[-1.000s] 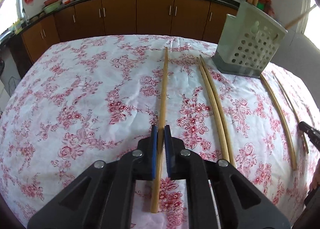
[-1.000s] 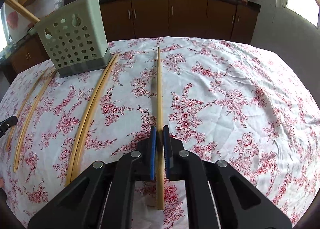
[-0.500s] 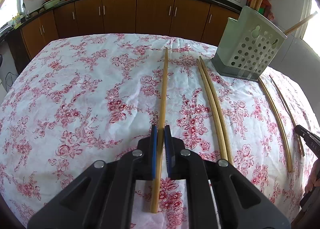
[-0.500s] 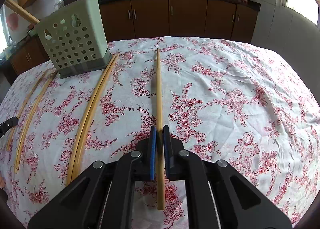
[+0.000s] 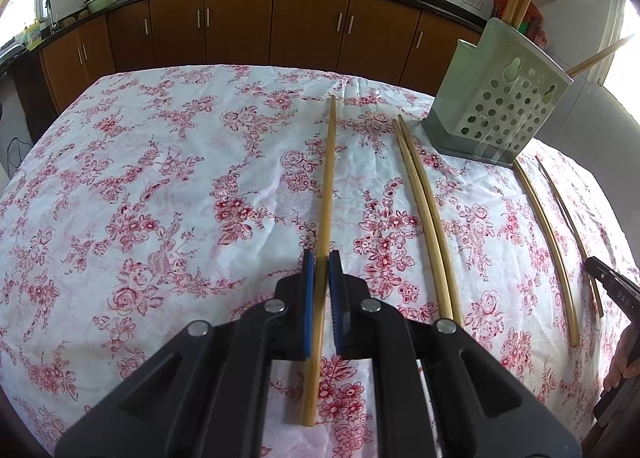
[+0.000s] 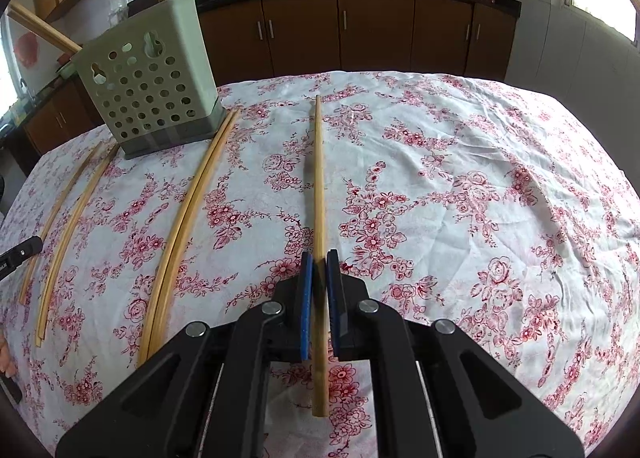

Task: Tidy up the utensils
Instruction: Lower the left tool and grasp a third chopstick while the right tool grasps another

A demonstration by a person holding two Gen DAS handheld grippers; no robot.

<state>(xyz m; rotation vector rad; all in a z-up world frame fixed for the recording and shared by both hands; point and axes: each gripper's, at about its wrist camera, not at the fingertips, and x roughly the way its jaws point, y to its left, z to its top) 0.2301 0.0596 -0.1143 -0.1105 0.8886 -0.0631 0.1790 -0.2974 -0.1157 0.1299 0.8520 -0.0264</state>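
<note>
Both grippers pinching one chopstick each, pickup step in hand.

Left gripper (image 5: 321,278) is clamping a long pale bamboo chopstick (image 5: 326,194); right gripper (image 6: 319,278) is clamping its own bamboo chopstick (image 6: 319,178). Both sticks are lying along the pink floral tablecloth (image 5: 160,178), possibly just lifting. Next, probably: raising, tipping upright, dropping into the perforated grey-green plastic holder (image 6: 148,86). Loose chopstick pair (image 5: 424,210) is waiting beside it.

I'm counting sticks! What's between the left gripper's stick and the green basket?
A pair of chopsticks lies side by side between that held chopstick and the basket, in the left wrist view.
</note>
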